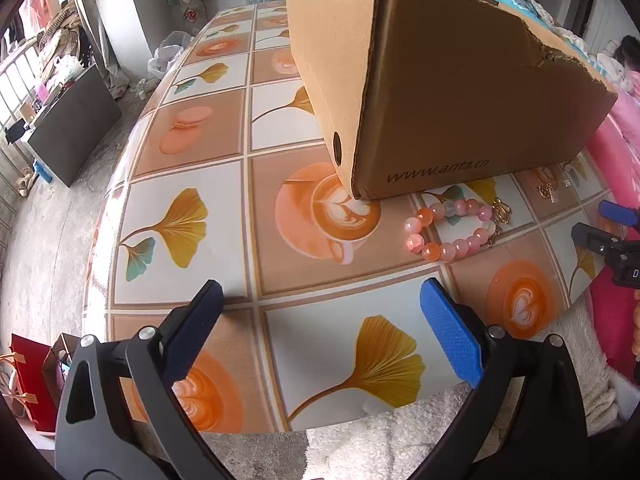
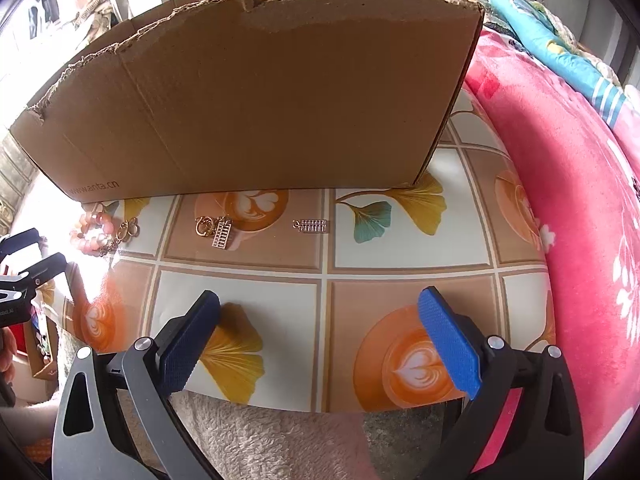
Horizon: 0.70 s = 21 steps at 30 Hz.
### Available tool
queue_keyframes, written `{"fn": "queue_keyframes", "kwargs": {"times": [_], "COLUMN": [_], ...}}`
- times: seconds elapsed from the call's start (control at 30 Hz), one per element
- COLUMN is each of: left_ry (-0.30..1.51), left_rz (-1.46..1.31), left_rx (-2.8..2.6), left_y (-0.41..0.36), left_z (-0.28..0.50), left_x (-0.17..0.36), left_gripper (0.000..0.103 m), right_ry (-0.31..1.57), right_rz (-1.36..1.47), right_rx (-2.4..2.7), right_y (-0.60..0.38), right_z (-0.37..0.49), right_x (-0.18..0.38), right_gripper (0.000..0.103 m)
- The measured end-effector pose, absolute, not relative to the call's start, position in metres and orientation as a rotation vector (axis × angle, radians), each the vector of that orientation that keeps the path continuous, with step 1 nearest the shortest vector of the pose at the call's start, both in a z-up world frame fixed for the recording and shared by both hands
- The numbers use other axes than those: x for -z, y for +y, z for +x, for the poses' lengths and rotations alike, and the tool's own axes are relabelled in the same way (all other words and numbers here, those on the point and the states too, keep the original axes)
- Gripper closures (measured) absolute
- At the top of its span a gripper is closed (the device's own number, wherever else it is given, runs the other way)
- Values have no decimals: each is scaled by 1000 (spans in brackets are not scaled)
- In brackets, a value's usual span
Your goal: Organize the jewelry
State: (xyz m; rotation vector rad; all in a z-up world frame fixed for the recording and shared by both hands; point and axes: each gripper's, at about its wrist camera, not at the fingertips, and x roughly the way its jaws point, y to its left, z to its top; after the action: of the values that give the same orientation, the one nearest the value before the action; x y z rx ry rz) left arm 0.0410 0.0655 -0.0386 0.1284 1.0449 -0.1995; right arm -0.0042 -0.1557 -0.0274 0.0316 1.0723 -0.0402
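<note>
Jewelry all loose on tabletop [image 2: 400, 240]: bead bracelet [image 1: 452, 228], gold charms [image 2: 216, 230], silver charm [image 2: 312, 226], at box's [image 2: 260, 100] 6 o'clock. Nothing sorted. Left gripper [image 1: 320, 336] and right gripper [image 2: 320, 344] jaws wide, empty.

Bare concrete floor [image 1: 48, 216], dark cabinet [image 1: 76, 128], pink floral blanket [image 2: 560, 200], bright daylight.

Cardboard box [image 1: 460, 120] — "www.anta.cn"
</note>
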Motion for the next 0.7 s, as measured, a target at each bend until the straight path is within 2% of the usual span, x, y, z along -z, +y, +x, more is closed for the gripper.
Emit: {"fn": "queue_keyframes", "kwargs": {"times": [0.27,0.43,0.7], "left_ry": [1043,995,1021], "left_rz": [136,26,148], "left_rx": [212,221,212], "left_y": [66,69,46], "left_z": [44,61,70], "left_x": [37,22,39], "left_gripper": [7,7,7], "right_ry": [1054,1046,1048], "right_rz": [25,23,20], "right_rx": [31,29,25], "right_y": [-156,-154,-153], "right_z": [-12,-9,-8], "right_x": [30,29,29], "right_gripper": [6,6,6]}}
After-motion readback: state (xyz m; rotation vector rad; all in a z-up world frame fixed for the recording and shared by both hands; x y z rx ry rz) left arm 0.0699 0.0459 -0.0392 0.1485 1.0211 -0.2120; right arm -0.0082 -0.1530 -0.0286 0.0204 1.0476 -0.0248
